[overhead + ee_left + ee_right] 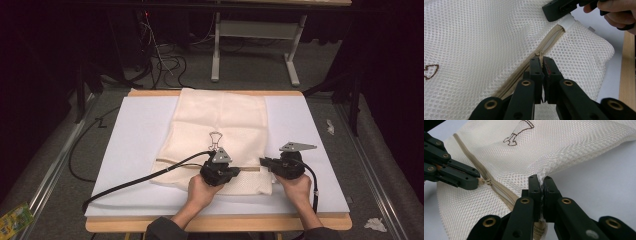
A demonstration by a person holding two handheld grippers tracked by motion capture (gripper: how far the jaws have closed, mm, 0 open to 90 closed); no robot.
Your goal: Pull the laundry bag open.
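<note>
A cream mesh laundry bag lies flat in the centre of the high view, on a pale blue-white mat which covers the wooden table. There is no readable writing on the bag, only a small brown outline drawing in its middle. In the left gripper view this drawing is cut off at the left edge, and in the right gripper view at the top edge, so I cannot tell what it shows.

A beige zipper runs across the lower part of the bag. The left gripper is clenched on the zipper pull, approx. at the centre of the left gripper view; the pull is mostly hidden between the jaws. In the right gripper view the same gripper comes in from the left edge, w/ the pull at its tip.

The right gripper is clenched on the bag's mesh edge near the zipper end, in the lower centre of its own view. In the left gripper view its black jaws sit at the top right, pressed on a white tab at the zipper end. The cloth between the jaws is hard to see.

In the lower left corner of the high view a green-yellow packet lies on the floor; its print is too small to read. White crumpled scraps lie at the lower right.
</note>
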